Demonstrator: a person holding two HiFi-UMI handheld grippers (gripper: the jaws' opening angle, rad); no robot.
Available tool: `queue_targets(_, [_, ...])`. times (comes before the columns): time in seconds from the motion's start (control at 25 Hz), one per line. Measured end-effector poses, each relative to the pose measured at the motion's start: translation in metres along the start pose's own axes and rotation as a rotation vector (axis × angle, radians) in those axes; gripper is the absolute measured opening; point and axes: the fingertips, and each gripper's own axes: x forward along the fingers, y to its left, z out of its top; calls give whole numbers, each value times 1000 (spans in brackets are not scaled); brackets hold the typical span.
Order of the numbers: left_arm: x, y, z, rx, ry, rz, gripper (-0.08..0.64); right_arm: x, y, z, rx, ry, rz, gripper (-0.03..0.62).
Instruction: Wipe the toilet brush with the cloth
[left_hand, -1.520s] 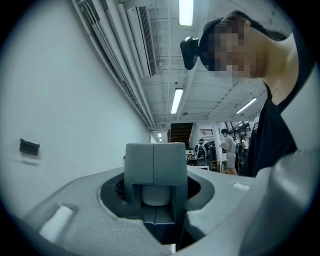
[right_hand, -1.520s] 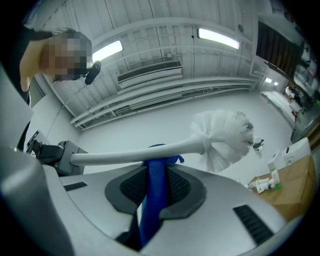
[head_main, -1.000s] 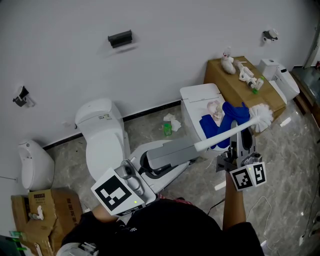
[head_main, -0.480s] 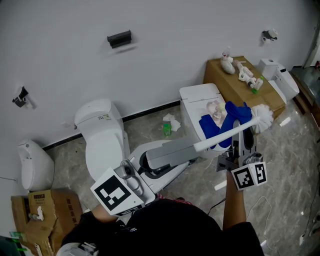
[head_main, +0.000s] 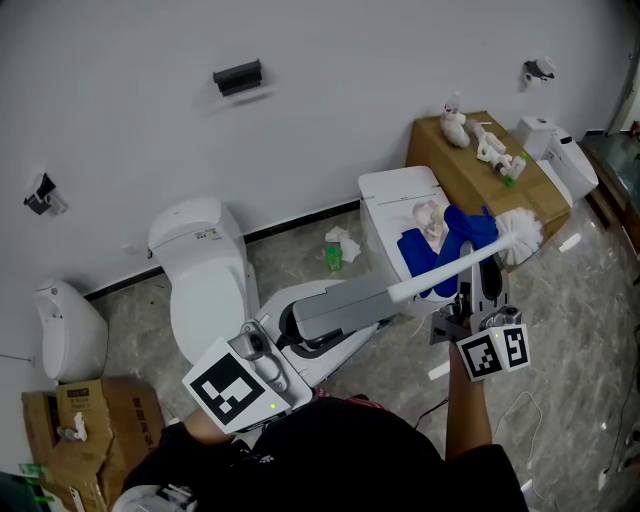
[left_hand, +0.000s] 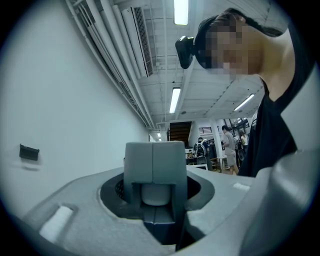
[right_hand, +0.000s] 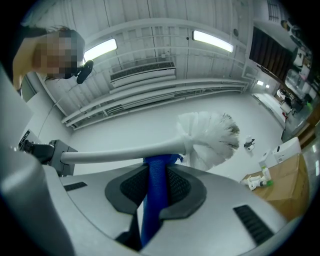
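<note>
Two tools were closed. The left tool (left_hand: 153, 192) gripped the brush (head_main: 521, 235) handle. The right tool (right_hand: 156, 186) pinched the cloth (head_main: 422, 252) against it.

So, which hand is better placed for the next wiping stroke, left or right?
Right. The right tongs pinch the blue cloth, which lies against the toilet brush shaft just behind the bristles. The left tongs only grip the shaft's far end.

Soft cloth (head_main: 420, 248), smooth plastic brush (head_main: 520, 232)
</note>
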Motion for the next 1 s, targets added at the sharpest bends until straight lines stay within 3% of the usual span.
queue_targets(0.56, [0,13,-5,10,-29,96,161,-12,14,-26,-18,86,57,64])
queue_targets(0.84, [-9,41,3,6,-54,165,161,1,32,-10,-42,76,95,64])
queue_targets(1.0, [-11,43,-6,11,-51,200,161,-6,44,3,-106,42,128,64])
